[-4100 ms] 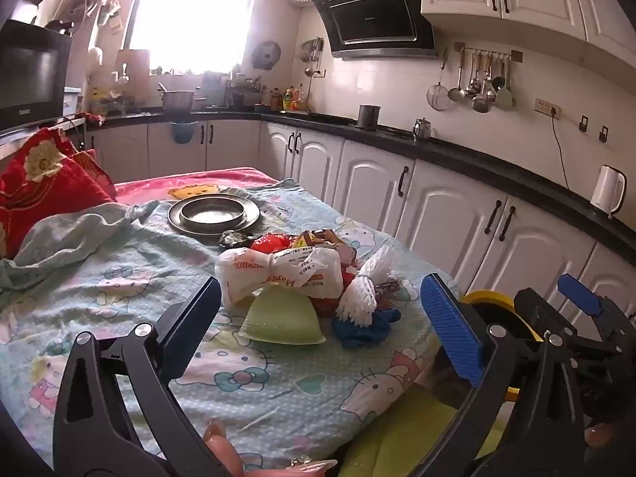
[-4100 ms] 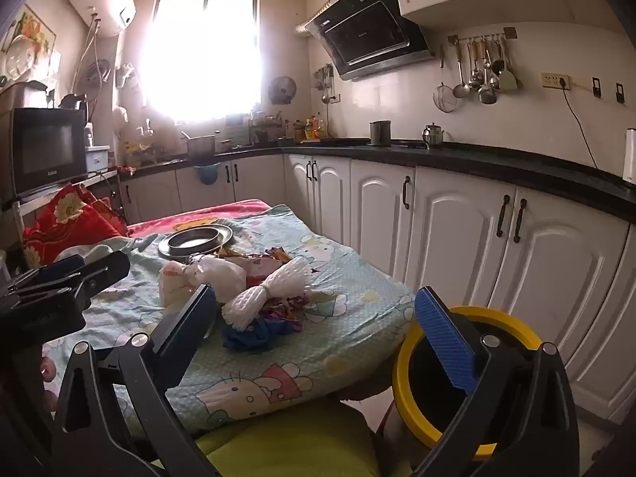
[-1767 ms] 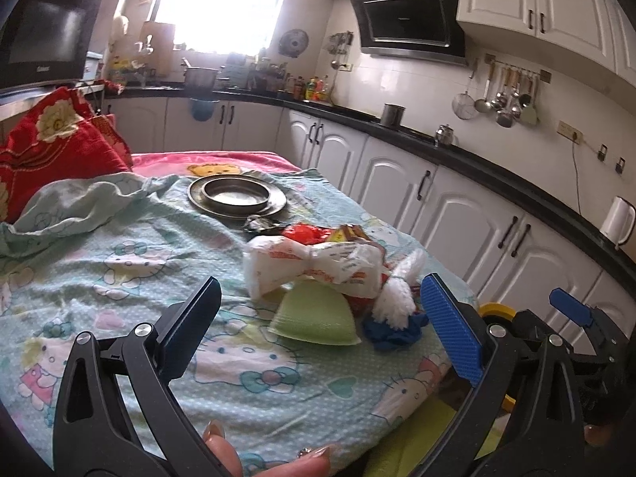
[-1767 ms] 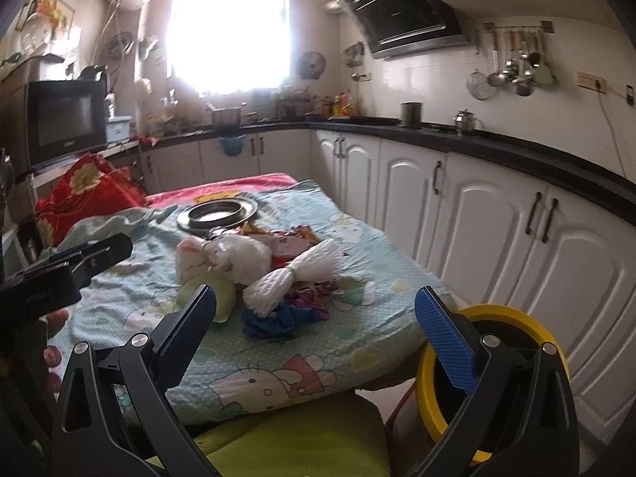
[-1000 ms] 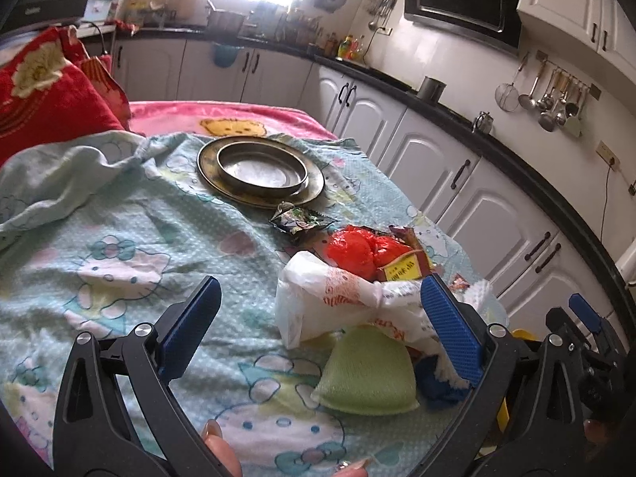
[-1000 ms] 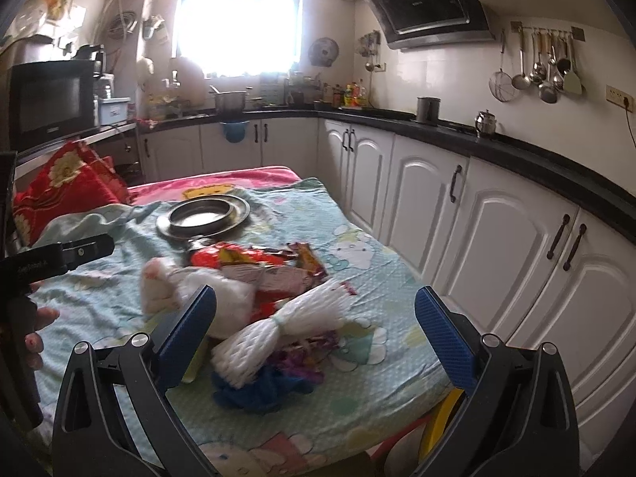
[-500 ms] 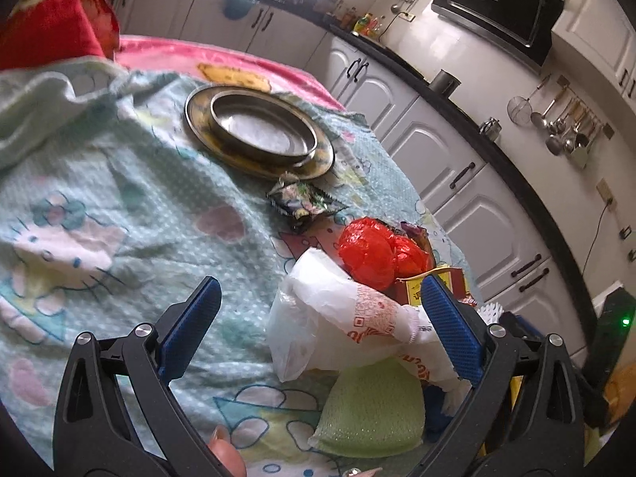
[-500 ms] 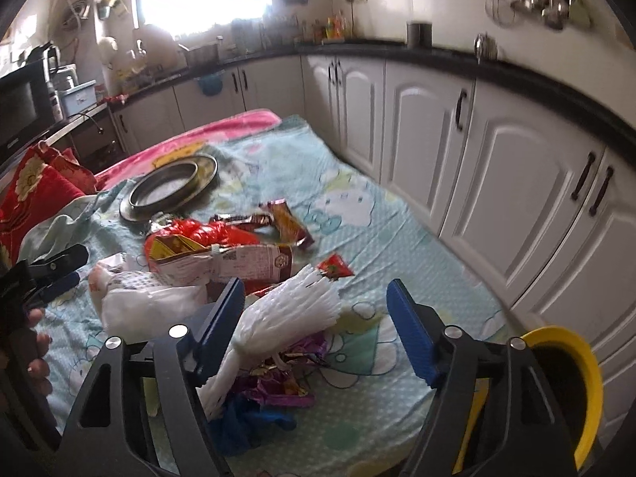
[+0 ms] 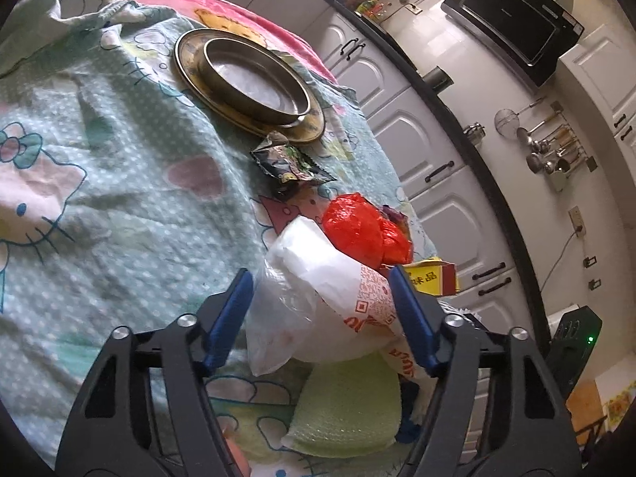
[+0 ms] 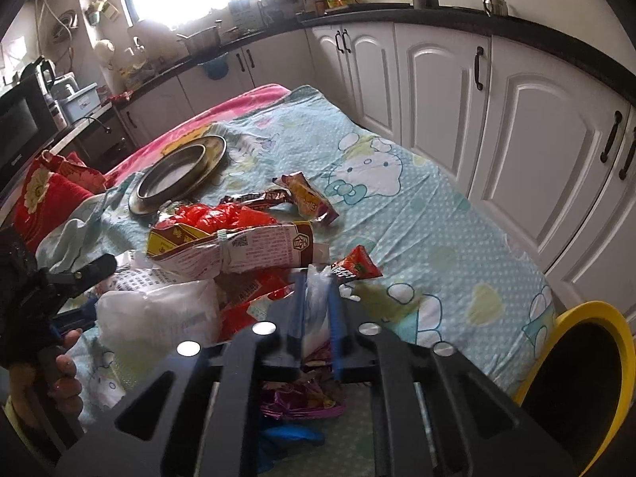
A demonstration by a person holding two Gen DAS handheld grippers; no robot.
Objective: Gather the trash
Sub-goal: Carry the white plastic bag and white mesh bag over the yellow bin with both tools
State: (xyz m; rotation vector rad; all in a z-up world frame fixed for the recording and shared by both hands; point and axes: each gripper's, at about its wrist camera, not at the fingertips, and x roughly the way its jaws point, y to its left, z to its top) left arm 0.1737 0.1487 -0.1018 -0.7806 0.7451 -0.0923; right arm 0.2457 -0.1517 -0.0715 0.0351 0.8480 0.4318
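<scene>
1. Half a second before, our right gripper stood apart; it had since clamped on the white foam net, just left of the yellow bin
2. Our left gripper had narrowed, straddling the white plastic bag, not pinching
3. First trash secured, we judged; the bin came next

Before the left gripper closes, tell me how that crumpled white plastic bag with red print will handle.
The crumpled white plastic bag with red print is probably floppy: its thin film shows creases. It looks puffy, so likely light. The left gripper straddles it, and the glossy film may slip.
</scene>
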